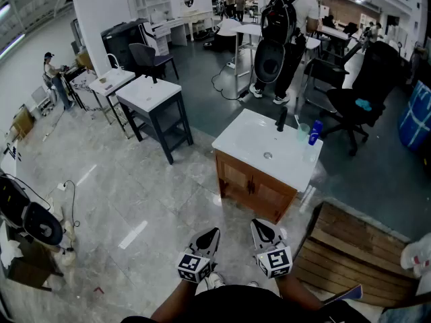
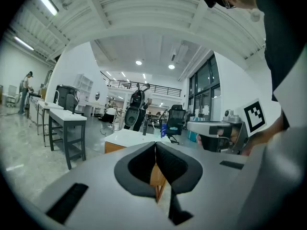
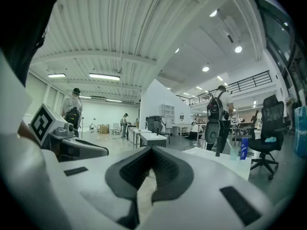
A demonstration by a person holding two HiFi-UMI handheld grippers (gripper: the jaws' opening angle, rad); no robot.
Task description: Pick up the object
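A wooden vanity with a white sink top (image 1: 252, 143) stands ahead of me on the tiled floor. On its far right corner are a black faucet (image 1: 281, 120), a clear cup (image 1: 303, 132) and a blue bottle (image 1: 314, 133). Both grippers are held low and close to my body, well short of the vanity. The left gripper (image 1: 213, 233) has its jaws together with nothing between them, and so has the right gripper (image 1: 259, 225). The left gripper view shows the bottle (image 2: 163, 130) far off over the closed jaws. In the right gripper view the bottle (image 3: 244, 148) and cup (image 3: 233, 152) stand at the right.
A wooden pallet (image 1: 357, 254) lies at my right. A dark table with a white top (image 1: 151, 96) stands to the left of the vanity. Behind the vanity are a person with a black backpack (image 1: 286, 25) and a black office chair (image 1: 367, 93). A round black device (image 1: 34, 217) sits at the far left.
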